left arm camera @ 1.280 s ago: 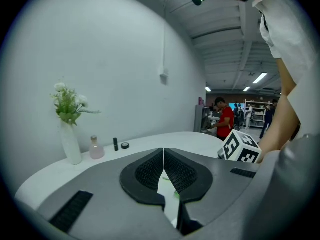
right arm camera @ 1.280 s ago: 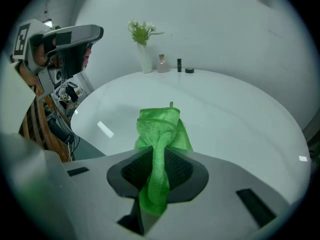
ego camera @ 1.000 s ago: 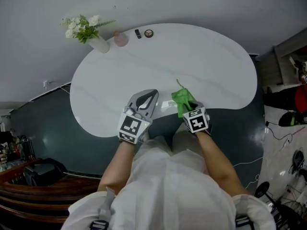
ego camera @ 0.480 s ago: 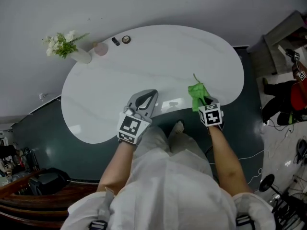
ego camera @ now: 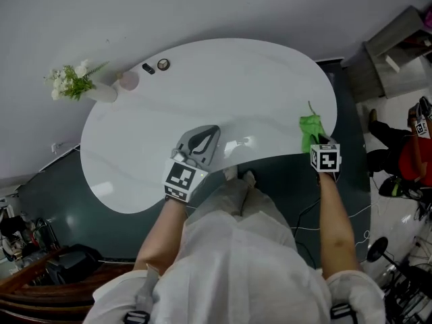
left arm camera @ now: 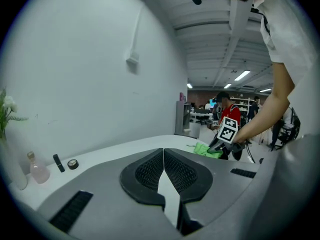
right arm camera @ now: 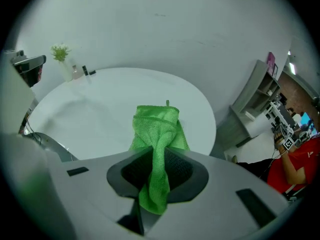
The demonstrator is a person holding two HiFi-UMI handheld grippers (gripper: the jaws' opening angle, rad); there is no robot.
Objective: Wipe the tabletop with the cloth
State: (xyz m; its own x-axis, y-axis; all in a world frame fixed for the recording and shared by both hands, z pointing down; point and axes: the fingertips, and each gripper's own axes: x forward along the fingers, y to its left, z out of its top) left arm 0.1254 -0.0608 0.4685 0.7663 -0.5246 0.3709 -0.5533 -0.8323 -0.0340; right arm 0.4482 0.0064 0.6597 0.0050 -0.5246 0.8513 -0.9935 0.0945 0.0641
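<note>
We hold a claw in each hand over a white, kidney-shaped tabletop (ego camera: 223, 86). Our right claw (right arm camera: 159, 156) is clamped on the green cloth (right arm camera: 156, 129). A bunched tail of it runs down between the two dark pads (right arm camera: 131, 171) and hangs out behind them. The rest fans out ahead of the jaws and lies on the white surface. In the head view the cloth sits at the right end of the tabletop, just inside its near edge, with a small loop (ego camera: 312, 106) sticking out on its far side. The right claw itself hangs over that edge, its marker cube (ego camera: 325, 158) toward us.

Our left claw (left arm camera: 163, 154) is drawn narrow, the tips of its jaws meeting with nothing caught between them. Only a thin wedge of white shows behind the tips. It sits over the near edge of the tabletop, about midway along where the outline curves inward, well apart from the right claw. Whether it touches the surface we cannot tell.

At the far left of the tabletop stands a white vase (ego camera: 100, 93) holding pale flowers (ego camera: 67, 79). Just right of it are a small pink bottle (ego camera: 127, 79), a short dark stick-shaped thing (ego camera: 148, 68) and a little round object (ego camera: 163, 64), all close to the far edge. The floor (ego camera: 61, 181) under the tabletop is dark green. Off to the right are a grey shelf unit (ego camera: 395, 46) and a person in a red top (ego camera: 420, 155).
</note>
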